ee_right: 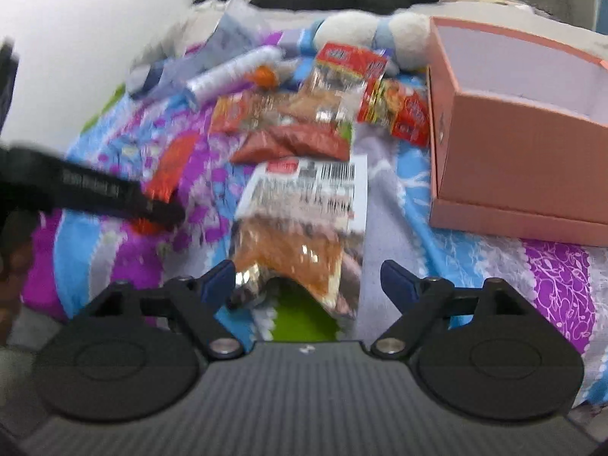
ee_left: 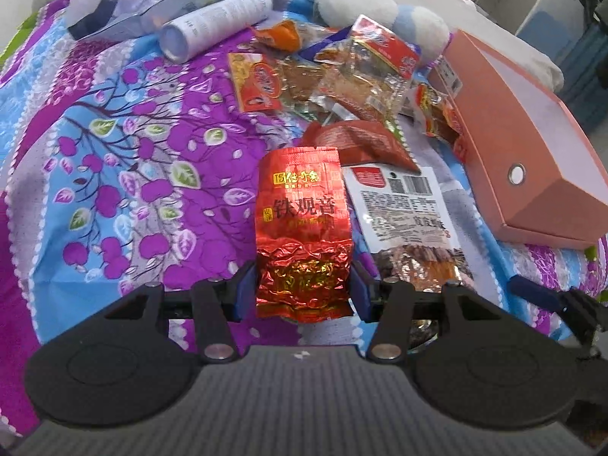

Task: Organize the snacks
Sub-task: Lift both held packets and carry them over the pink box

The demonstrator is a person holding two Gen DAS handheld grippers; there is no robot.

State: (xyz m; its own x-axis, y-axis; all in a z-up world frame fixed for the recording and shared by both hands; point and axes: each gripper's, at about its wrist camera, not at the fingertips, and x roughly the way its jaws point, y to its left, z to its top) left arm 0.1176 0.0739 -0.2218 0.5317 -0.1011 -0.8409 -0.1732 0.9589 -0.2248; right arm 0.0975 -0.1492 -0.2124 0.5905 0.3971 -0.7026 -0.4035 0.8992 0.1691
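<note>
Red foil tea packet (ee_left: 302, 235) sits clamped in the left gripper (ee_left: 303, 290), left of the pink box (ee_left: 532, 159), surely bound there; the right gripper (ee_right: 307, 285) gapes empty over the barcoded snack bag (ee_right: 304, 220).

Red foil packet (ee_left: 302, 235) reads 铁观音 (large dark characters); other packets' print illegible.

Floral bedspread (ee_left: 114, 159), snack packets (ee_left: 342, 76) heaped, pink box (ee_left: 532, 174), white tube (ee_left: 216, 22), plush toy (ee_left: 361, 3)
</note>
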